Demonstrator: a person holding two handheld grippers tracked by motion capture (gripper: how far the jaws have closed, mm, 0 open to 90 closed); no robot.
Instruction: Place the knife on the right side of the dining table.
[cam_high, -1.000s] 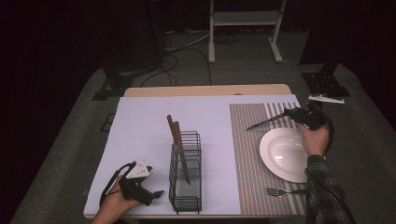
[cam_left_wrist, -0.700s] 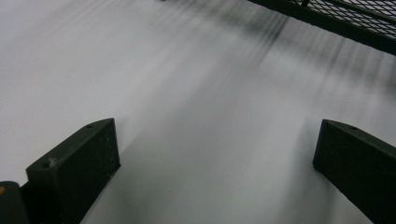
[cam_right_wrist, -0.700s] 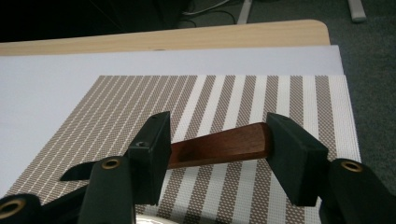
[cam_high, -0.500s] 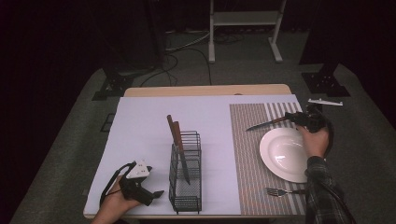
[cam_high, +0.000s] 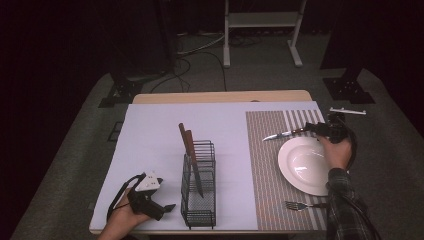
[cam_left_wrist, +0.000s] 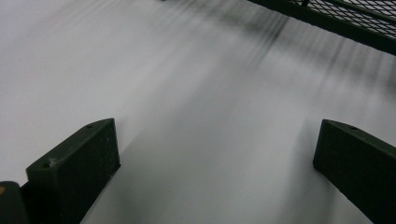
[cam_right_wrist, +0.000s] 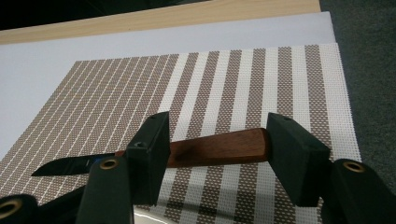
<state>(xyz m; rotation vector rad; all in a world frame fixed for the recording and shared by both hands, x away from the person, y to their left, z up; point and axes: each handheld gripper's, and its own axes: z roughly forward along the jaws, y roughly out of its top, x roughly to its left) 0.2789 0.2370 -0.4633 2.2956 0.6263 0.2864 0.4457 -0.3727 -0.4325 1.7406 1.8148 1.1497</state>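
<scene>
Wooden knife handle sits lengthwise between right gripper jaws, clamped end to end, over far edge of striped mat beyond plate; stiff, light, smooth handle may slip, better pinched across. Left gripper released, idle near rack

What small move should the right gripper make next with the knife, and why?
Probably lower the knife flat onto the striped placemat above the plate and then open. The right gripper seems to grip the knife end to end along its wooden handle, just over the mat, and the fork already lies on it.
</scene>
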